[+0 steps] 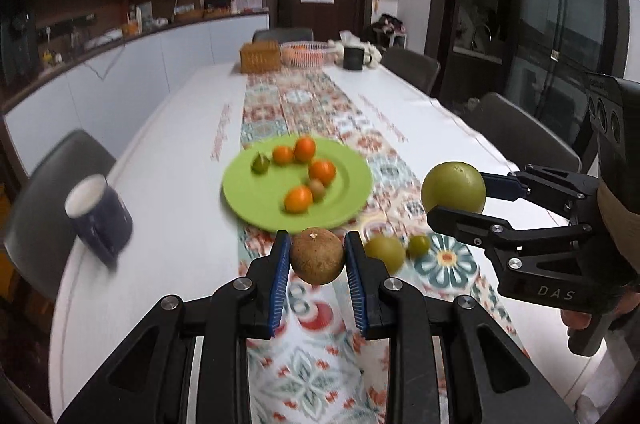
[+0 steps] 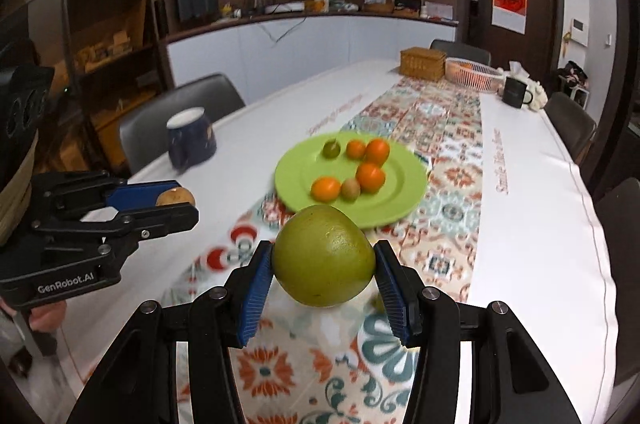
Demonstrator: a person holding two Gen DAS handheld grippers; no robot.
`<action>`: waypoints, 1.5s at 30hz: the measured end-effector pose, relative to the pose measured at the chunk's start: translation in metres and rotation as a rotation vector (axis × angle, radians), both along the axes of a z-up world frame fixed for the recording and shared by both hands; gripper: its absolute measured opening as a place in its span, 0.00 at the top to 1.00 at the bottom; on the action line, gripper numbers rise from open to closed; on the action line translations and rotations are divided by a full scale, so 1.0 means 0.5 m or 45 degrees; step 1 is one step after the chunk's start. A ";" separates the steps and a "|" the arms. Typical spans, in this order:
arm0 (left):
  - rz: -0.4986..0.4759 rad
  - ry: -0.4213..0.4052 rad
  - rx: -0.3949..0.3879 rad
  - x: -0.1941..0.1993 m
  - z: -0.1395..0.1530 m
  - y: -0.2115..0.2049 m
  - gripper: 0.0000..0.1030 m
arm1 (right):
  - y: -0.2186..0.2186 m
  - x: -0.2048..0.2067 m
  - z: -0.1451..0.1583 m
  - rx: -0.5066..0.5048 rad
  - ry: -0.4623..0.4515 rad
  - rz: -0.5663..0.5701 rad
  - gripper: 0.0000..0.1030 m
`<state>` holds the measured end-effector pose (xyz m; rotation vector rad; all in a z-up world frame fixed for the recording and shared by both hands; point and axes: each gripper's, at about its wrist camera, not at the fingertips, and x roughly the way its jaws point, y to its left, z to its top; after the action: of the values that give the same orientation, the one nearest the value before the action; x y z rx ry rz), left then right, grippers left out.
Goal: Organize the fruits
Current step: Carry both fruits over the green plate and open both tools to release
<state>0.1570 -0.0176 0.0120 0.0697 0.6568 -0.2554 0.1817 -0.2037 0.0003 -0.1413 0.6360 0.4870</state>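
Left wrist view, navy mug (image 1: 98, 218) beside green plate (image 1: 296, 184), chairs around

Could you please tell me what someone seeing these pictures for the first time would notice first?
Most striking are the two held fruits: the left hand-held gripper is closed on a brown round fruit, and the right hand-held gripper on a large green fruit, both near the table's front end. Just beyond them, a bright green plate sits on the patterned table runner, holding four small oranges, a small green fruit and a small brownish one.
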 end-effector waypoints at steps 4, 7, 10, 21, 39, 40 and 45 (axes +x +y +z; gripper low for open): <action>0.026 -0.048 0.024 0.030 0.027 0.004 0.73 | 0.012 0.029 0.026 0.017 -0.037 -0.007 0.50; 0.041 -0.068 0.021 0.060 0.042 0.010 0.73 | 0.016 0.058 0.044 0.022 -0.050 -0.016 0.50; 0.051 -0.104 0.025 0.093 0.052 0.015 0.73 | 0.023 0.097 0.059 0.025 -0.058 -0.015 0.50; 0.097 -0.058 0.010 0.239 0.038 0.030 0.73 | 0.039 0.256 0.048 0.001 0.021 -0.037 0.50; 0.036 0.220 0.021 0.435 -0.114 -0.019 0.73 | 0.036 0.442 -0.079 -0.038 0.253 -0.054 0.50; 0.035 0.230 0.024 0.440 -0.120 -0.020 0.73 | 0.036 0.448 -0.087 -0.040 0.264 -0.054 0.50; 0.034 0.257 0.067 0.460 -0.148 -0.028 0.73 | 0.035 0.467 -0.118 -0.053 0.296 -0.045 0.50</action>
<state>0.3870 -0.0315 -0.0620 0.0863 0.8646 -0.2208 0.4151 -0.1861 -0.0585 -0.1133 0.8754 0.4596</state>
